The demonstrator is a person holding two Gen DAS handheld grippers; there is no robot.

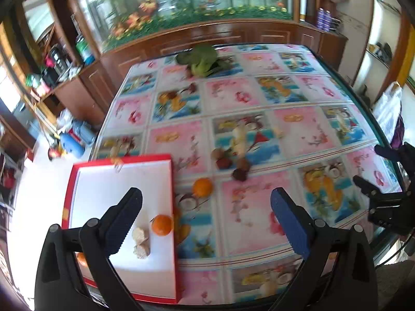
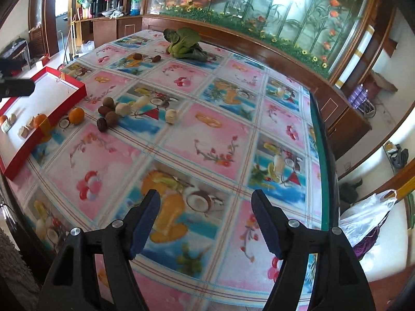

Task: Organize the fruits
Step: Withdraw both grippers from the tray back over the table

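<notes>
A red-rimmed tray (image 1: 122, 246) with a white floor is sitting at the near left edge of a table (image 1: 298, 134) covered in a pink-and-blue fruit-print cloth. Inside the tray, an orange (image 1: 161, 224) is lying against the right wall, with two pale beige pieces (image 1: 140, 242) just beside it on the left; another orange (image 1: 81, 259) is peeking out behind the left gripper's arm. The left gripper (image 1: 206, 208) is hanging over the tray's right edge with its jaws spread wide, holding nothing.

Just outside the tray's right wall, a loose orange (image 1: 202, 187) is resting on the cloth. Farther right and a little beyond it, a cluster of brown round fruits (image 1: 233, 163) is lying together with pale pieces (image 1: 240, 137). A leafy green vegetable (image 1: 201, 61) is sitting at the far side of the table.

At the near right, the right gripper (image 2: 206, 202) is hovering over bare cloth, well apart from the fruit, its jaws parted and empty.
</notes>
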